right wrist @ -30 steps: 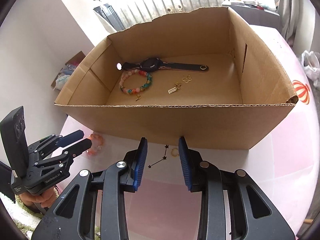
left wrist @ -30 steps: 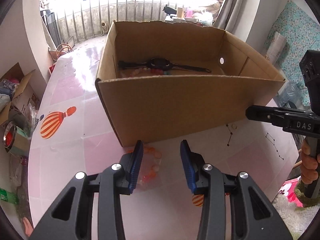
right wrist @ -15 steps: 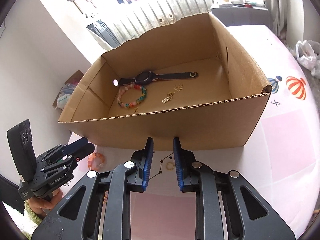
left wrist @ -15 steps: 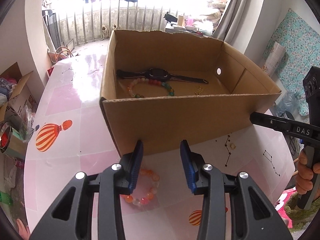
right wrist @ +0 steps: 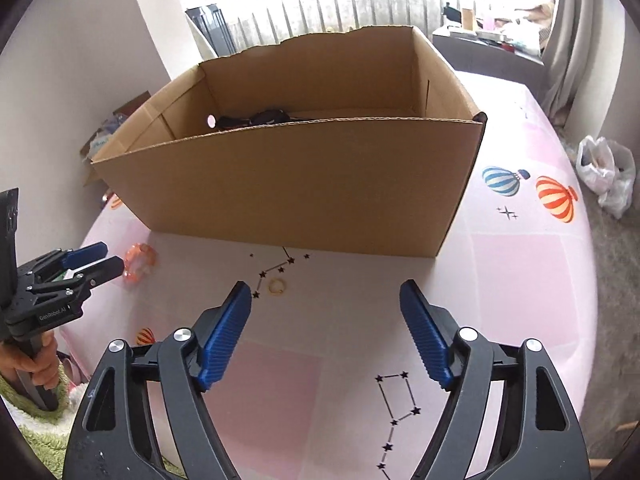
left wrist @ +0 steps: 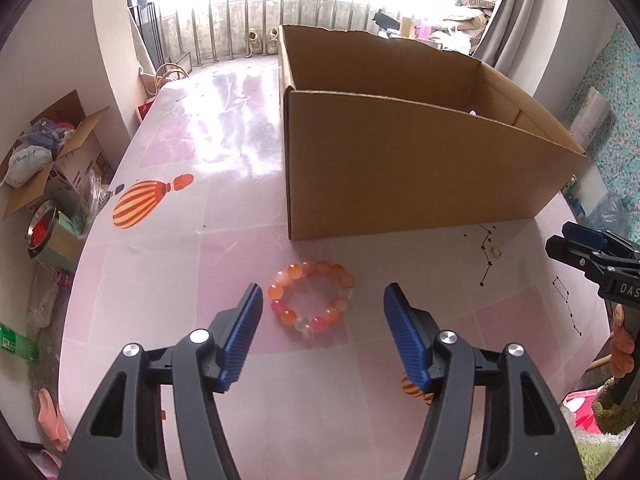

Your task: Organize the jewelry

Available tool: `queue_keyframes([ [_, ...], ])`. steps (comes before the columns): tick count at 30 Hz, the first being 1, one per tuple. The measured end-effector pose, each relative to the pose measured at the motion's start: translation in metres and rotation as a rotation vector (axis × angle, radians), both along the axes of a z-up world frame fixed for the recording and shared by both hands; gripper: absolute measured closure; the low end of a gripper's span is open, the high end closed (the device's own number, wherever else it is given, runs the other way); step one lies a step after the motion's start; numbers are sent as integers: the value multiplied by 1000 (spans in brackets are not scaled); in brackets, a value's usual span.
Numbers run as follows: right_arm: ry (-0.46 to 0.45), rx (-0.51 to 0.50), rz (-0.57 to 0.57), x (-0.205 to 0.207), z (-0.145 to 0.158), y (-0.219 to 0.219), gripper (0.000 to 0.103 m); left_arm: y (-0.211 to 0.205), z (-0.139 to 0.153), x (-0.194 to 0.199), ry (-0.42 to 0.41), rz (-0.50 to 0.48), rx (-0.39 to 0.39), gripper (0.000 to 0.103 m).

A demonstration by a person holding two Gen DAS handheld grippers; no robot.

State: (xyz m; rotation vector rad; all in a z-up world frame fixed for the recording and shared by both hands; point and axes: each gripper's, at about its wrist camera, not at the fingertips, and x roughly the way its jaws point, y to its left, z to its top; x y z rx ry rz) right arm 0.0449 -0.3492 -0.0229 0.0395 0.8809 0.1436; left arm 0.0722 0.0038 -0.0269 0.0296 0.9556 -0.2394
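Orange bead bracelet [left wrist: 312,297] lies flat on the table [left wrist: 192,240] just ahead of the left gripper [left wrist: 323,307], between its opening, empty fingers; small ring [right wrist: 277,285] sits ahead-left of the right gripper [right wrist: 325,308], also opening, empty.

Left hand-held gripper [left wrist: 323,312]: black skeletal frame with triangular cut-outs, silver round screws at the pivots, blue ribbed pads [left wrist: 243,338]. Right hand-held gripper [right wrist: 326,312]: identical build; white lettering "DAS" on its side, "GenRobot.AI" on the left one's.
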Motion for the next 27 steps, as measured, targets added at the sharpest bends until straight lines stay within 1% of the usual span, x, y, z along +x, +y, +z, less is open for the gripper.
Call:
queue_keyframes([
  [2, -1, -38, -24, -4, 4, -2, 18, -5, 0, -1, 0, 0, -21, 33],
  [4, -15, -90, -51, -9, 8, 1, 13, -7, -3, 1, 5, -14, -40, 31],
  [6, -37, -139, -88, -16, 9, 5, 8, -10, -5, 3, 6, -45, -36, 29],
  [10, -68, -252, -176, -25, 10, 24, 8, -7, -9, 6, -1, -121, -39, 27],
  [12, -83, -277, -213, -30, 9, 33, 8, -4, -9, 6, 2, -165, -34, 27],
  [15, -101, -282, -257, -36, 6, 42, 8, 0, -9, 5, 2, -220, 5, 26],
  [17, -107, -271, -252, -37, 3, 44, 8, 3, -8, 3, -5, -236, 17, 25],
  [19, -101, -241, -228, -34, -1, 41, 8, 4, -7, 3, -16, -226, 20, 24],
  [21, -92, -198, -187, -28, -3, 38, 8, 5, -5, 4, -31, -200, -1, 22],
  [24, -88, -193, -115, -16, -7, 36, 8, 6, -4, 5, -46, -157, -65, 19],
  [27, -69, -124, -62, -8, -7, 30, 9, 4, -7, 6, -30, -115, -112, 16],
])
